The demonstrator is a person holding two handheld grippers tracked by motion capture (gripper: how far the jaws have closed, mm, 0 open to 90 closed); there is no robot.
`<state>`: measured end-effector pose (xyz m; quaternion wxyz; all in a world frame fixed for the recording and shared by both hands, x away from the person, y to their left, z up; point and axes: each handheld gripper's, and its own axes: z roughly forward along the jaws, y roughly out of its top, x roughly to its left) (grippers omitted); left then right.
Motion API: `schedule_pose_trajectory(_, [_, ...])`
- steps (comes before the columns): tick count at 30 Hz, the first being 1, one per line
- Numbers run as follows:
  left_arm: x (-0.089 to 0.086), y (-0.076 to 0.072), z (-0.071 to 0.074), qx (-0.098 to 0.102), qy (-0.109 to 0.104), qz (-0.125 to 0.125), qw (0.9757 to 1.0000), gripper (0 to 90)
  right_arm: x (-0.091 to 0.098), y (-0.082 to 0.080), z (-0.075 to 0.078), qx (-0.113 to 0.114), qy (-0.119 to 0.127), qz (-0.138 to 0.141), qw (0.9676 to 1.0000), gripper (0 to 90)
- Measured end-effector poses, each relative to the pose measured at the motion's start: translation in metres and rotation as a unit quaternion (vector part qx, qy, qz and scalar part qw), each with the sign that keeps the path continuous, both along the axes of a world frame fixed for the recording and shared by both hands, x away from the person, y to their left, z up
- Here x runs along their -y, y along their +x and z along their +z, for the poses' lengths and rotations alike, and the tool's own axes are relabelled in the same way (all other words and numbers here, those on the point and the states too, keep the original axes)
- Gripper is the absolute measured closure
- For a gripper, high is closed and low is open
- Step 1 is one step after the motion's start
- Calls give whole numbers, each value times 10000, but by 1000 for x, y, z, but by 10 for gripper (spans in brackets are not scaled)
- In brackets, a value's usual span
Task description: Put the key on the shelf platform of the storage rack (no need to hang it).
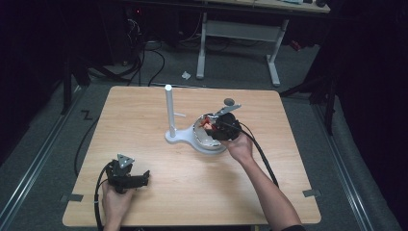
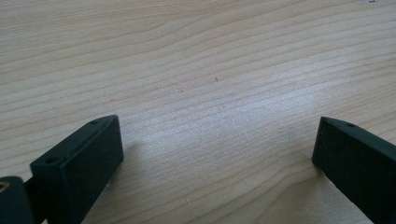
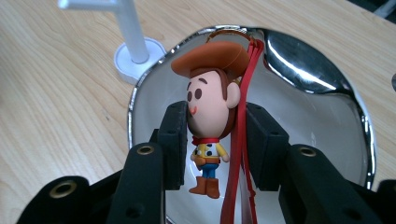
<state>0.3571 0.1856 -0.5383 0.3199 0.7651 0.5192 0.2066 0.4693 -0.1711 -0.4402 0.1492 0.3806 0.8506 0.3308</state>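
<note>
Right gripper (image 3: 214,140) jaws clamp cowboy figure (image 3: 211,112) over shiny dish (image 3: 322,74); left gripper (image 2: 219,154) jaws wide

Table (image 1: 144,120) lit from above, surroundings dark (glare on chrome dish (image 3: 303,60))

High view overlooks the table (image 1: 144,120); gripper views sit close above it.

We see a pale wooden surface (image 1: 159,187). A white stand (image 1: 169,115) and a shiny dish (image 1: 199,139) sit on it, touching.
</note>
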Motion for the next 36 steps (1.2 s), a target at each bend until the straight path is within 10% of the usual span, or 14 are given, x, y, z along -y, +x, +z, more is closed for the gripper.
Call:
schedule_pose_trajectory(19, [0, 0, 0, 5, 2, 4, 10000, 23, 4, 6, -6, -66, -157, -133, 9998, 536])
schedule_pose_trajectory(36, [0, 0, 0, 6, 3, 5, 10000, 23, 30, -14, 24, 247, 476, -237, 9983, 469])
